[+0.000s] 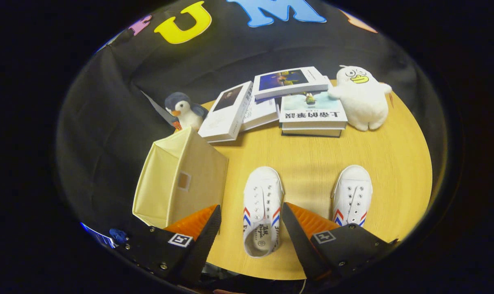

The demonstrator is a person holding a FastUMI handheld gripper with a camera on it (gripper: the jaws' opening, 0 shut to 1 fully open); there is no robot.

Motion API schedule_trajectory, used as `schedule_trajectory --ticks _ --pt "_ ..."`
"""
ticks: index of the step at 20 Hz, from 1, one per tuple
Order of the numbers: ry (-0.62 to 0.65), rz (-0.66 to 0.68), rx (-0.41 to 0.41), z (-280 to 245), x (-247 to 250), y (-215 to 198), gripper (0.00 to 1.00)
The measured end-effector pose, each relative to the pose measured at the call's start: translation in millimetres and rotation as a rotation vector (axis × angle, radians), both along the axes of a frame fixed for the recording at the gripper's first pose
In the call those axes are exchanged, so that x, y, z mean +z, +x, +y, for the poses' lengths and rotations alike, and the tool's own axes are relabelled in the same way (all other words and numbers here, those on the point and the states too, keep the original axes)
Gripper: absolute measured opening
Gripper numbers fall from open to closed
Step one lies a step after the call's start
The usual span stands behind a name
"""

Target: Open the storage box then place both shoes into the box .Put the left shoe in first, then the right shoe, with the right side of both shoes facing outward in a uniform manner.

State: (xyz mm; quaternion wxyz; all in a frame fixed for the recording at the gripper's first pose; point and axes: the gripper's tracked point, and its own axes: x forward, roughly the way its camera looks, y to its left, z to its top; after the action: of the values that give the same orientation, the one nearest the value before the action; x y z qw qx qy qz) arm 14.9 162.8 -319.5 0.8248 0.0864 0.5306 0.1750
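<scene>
White shoe (262,210) between spread fingers (206,232)

We are seeing white shoes (263,210) wearing red-and-blue chevron stripes. The storage box (179,181) is showing pale cream, the worktop (308,157) light wood.

Matt cloth storage box (181,181) (cream fabric), white canvas shoes (263,204), smooth wood-grain surface (312,151), fuzzy plush toys (363,100), glossy paper books (312,112).

Even overhead light; round light-wood table (312,151) bright, no glare. Soft short shadows under stacked books (312,118) and beside cream fabric storage box (181,179). Strong fisheye bending toward edges; black cloth wall dim. Gripper (251,228) fingers spread apart, slightly soft; centre sharp.
</scene>
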Motion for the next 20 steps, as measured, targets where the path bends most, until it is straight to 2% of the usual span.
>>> schedule_trajectory --ticks 4,6,12,13,15,17,18,19,20 --pt "-0.034 0.086 0.017 -10.8 -39.2 -16.6 0.87" --pt "-0.057 0.111 0.056 -9.9 -57.4 -21.7 0.86" --pt "-0.209 0.168 0.130 -21.5 -109.5 -18.7 0.84" --pt "-0.246 0.170 0.140 -27.1 -115.2 -16.2 0.77" --pt "-0.191 0.199 0.153 -14.7 -115.1 -16.9 0.70" --pt "-0.143 0.228 0.152 -3.8 -117.3 -21.1 0.30" --pt "-0.152 0.223 0.158 -5.0 -114.4 -20.5 0.18" --pt "-0.150 0.218 0.153 -4.6 -117.9 -22.1 0.08" --pt "-0.151 0.212 0.151 -10.4 -105.5 -20.6 0.08"
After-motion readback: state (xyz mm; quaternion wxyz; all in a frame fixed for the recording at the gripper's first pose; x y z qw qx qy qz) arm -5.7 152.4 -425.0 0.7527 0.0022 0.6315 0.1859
